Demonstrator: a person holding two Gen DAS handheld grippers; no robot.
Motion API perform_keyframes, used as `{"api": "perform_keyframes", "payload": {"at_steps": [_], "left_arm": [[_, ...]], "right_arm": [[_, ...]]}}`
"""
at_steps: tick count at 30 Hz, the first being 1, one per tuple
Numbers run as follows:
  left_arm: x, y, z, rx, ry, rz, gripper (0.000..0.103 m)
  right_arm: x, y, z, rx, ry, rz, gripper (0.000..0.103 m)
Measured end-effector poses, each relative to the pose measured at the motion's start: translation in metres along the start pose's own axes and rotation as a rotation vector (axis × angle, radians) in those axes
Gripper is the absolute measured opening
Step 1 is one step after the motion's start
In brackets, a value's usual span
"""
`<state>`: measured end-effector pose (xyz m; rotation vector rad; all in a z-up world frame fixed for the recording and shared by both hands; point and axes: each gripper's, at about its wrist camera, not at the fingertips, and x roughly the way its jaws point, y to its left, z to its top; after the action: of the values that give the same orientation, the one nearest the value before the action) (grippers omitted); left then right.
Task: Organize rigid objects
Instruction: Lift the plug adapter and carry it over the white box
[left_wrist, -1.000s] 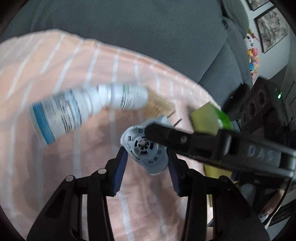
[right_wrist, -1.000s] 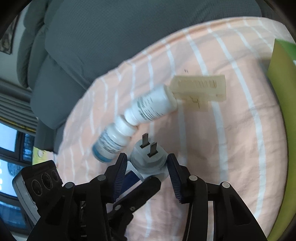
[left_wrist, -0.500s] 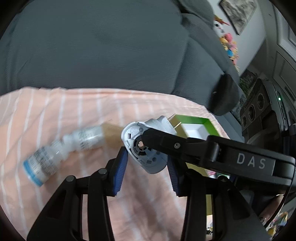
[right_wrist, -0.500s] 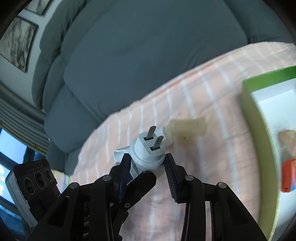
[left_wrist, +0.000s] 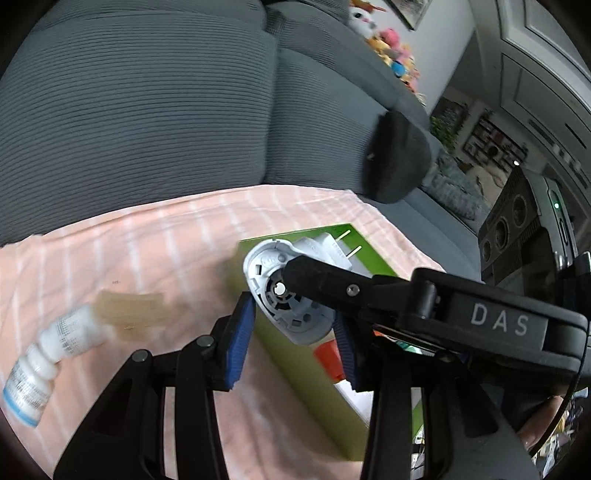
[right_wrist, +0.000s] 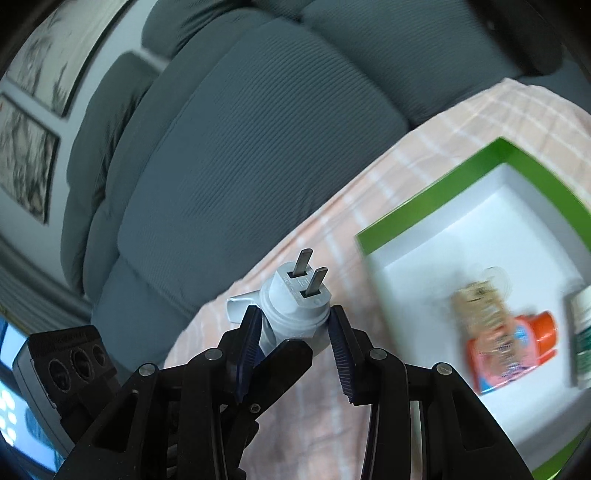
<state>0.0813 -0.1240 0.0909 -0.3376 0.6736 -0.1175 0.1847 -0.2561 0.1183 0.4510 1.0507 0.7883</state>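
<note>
Both tongs clamp one grey plug adapter (right_wrist: 293, 306): the right tongs (right_wrist: 293, 325) near its prongs (two flat blades), the left tongs (left_wrist: 291, 328) on its base, above the green box (right_wrist: 436, 195).

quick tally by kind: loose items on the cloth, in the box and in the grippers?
Bottles: 4, two white on the cloth, one orange-capped and one white green-labelled in the green box
Beige plastic blocks: 1
Grey plug adapters: 1, held by both grippers
Total: 6
</note>
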Motion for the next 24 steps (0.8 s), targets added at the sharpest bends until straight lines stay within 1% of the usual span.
{"api": "perform_keyframes", "payload": {"at_steps": [1, 4, 13, 16, 20, 24], "left_arm": [[0.007, -0.004, 0.002, 0.004, 0.010, -0.020, 0.040], [0.024, -0.015, 0.003, 0.021, 0.035, -0.048, 0.040], [0.071, -0.039, 0.001, 0.055, 0.122, -0.095, 0.040], [0.081, -0.040, -0.002, 0.048, 0.147, -0.114, 0.039], [0.092, -0.047, -0.004, 0.046, 0.175, -0.139, 0.037], [0.098, -0.056, -0.006, 0.066, 0.195, -0.142, 0.036]], "right_arm": [[-0.006, -0.008, 0.003, 0.015, -0.014, -0.005, 0.041], [-0.016, -0.025, 0.007, 0.065, -0.046, -0.021, 0.041], [-0.029, -0.072, 0.012, 0.190, -0.088, -0.080, 0.041], [-0.030, -0.090, 0.013, 0.229, -0.086, -0.100, 0.041], [-0.032, -0.102, 0.014, 0.258, -0.100, -0.119, 0.041], [-0.035, -0.112, 0.014, 0.283, -0.115, -0.128, 0.041]]}}
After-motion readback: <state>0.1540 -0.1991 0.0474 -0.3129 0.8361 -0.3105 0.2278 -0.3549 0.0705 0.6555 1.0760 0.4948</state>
